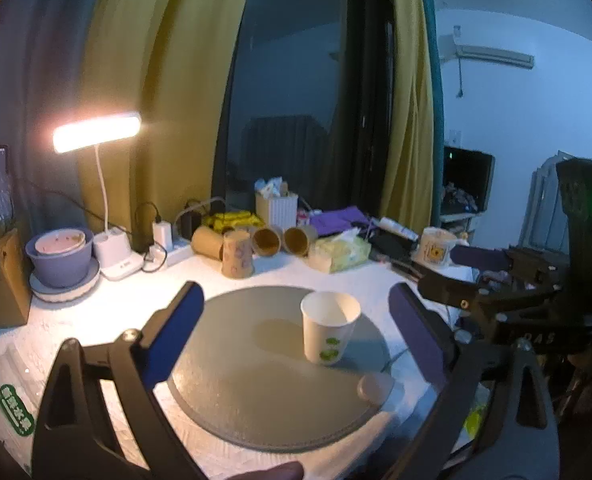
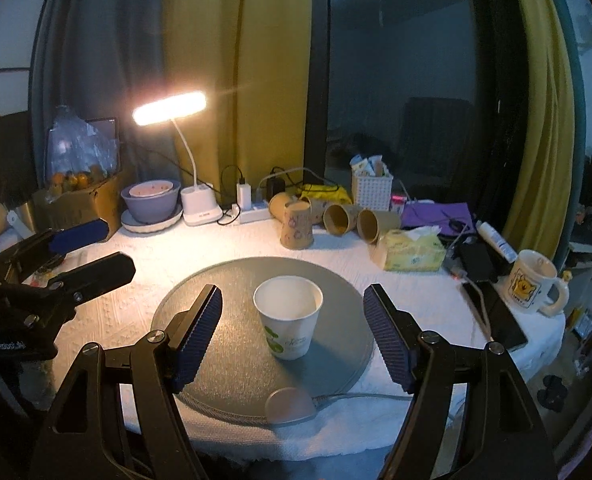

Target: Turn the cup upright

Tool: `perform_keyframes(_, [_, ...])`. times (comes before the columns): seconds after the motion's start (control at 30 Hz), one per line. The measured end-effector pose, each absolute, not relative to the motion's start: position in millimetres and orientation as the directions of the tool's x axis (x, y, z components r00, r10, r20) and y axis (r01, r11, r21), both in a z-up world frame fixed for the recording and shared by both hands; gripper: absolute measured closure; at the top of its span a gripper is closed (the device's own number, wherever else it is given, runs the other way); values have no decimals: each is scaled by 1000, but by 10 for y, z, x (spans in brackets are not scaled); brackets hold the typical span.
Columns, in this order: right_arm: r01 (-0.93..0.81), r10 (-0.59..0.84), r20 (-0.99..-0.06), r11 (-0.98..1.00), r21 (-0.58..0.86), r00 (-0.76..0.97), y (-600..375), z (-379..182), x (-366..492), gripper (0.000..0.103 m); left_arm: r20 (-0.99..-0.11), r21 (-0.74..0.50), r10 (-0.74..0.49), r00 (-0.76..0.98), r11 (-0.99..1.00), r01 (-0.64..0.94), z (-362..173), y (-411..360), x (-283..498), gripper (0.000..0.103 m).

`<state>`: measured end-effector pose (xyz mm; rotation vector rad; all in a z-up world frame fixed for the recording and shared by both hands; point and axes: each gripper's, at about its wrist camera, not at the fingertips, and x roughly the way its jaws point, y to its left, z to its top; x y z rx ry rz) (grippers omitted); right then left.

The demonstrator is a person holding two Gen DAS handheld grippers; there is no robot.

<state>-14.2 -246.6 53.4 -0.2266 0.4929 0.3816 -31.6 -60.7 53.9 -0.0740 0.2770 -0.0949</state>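
Observation:
A white paper cup with a green print (image 1: 328,327) (image 2: 288,323) stands upright, mouth up, on a round grey mat (image 1: 255,380) (image 2: 231,344). My left gripper (image 1: 296,320) is open and empty, its blue pads wide apart, with the cup between and beyond them, nearer the right pad. My right gripper (image 2: 291,316) is open and empty, with the cup between its blue pads, touching neither. The right gripper also shows at the right edge of the left wrist view (image 1: 468,272), and the left gripper at the left edge of the right wrist view (image 2: 91,252).
Several brown paper cups (image 2: 336,218), one standing mouth down, lie behind the mat. A lit desk lamp (image 2: 193,196), stacked bowls (image 2: 151,200), a power strip (image 2: 251,212), a tissue pack (image 2: 412,250), a mug (image 2: 534,282), a phone (image 2: 496,316) and a white basket (image 2: 372,186) crowd the table's back and right.

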Motion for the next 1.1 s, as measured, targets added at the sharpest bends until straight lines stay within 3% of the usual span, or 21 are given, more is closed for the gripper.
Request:
perform_keyframes(0.63, [-404,308,-437,903,-145,845,-2482,779,-290,27,-181,-44,-93,979,995,86,770,-739,-499,8])
perform_keyframes(1.1, [-403,316,-402,903,-150,859,-2509,902,-395,27,-146,-88,-42,988,996,30,857,-651,-595,8])
